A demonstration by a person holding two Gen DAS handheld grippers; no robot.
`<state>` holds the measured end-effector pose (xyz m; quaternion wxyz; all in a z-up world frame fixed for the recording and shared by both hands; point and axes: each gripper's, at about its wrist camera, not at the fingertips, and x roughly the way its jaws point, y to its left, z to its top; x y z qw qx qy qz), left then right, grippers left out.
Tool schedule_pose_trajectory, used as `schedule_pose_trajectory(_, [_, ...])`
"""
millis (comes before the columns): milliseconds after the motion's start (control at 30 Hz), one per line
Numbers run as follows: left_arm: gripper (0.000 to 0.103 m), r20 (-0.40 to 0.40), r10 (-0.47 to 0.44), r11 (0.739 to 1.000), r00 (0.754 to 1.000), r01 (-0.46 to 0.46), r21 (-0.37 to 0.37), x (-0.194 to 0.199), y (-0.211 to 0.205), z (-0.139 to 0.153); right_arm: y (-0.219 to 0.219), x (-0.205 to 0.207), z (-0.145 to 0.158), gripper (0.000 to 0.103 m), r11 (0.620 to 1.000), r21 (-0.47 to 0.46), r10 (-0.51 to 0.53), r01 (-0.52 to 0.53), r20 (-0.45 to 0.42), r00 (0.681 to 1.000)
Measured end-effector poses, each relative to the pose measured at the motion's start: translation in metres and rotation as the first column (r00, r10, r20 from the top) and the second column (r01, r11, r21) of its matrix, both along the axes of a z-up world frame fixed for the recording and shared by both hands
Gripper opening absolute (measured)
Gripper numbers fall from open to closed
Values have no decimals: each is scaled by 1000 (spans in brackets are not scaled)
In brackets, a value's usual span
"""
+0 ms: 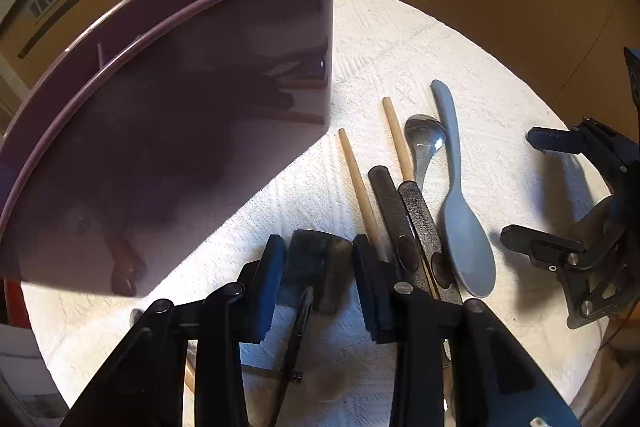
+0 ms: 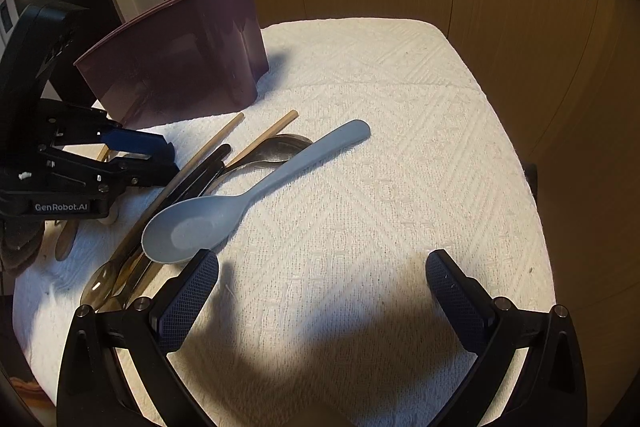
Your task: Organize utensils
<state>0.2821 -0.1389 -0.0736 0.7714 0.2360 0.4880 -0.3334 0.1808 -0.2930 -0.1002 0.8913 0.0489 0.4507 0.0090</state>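
left wrist: left tool (image 1: 318, 263) clamps a dark utensil (image 1: 316, 275); right tool (image 2: 322, 281) gapes empty.

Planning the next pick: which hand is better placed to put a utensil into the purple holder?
Left. The left gripper has its jaws around a dark utensil right beside the purple holder; the right gripper stands open over bare cloth, farther from it.

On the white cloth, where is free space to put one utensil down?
Free: the wide patch of white cloth right of the grey spoon, up to its far edge. Crowded: the utensil pile between the spoon and purple holder, where the left gripper works.
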Motion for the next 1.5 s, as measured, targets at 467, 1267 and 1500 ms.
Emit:
schedule_pose_trajectory(467, [29, 232, 472, 859, 850, -385, -337, -68, 120, 67, -8, 18, 17, 60, 987, 142, -66, 70, -31, 997])
schedule_pose_trajectory(1267, [29, 117, 545, 766, 830, -436, -472, -55, 164, 52, 9, 107, 9, 38, 989, -107, -101, 98, -22, 995])
schedule_pose_trajectory(1500, [29, 124, 547, 773, 828, -443, -455, -65, 162, 55, 8, 77, 22, 39, 969, -46, -240, 241, 23, 970])
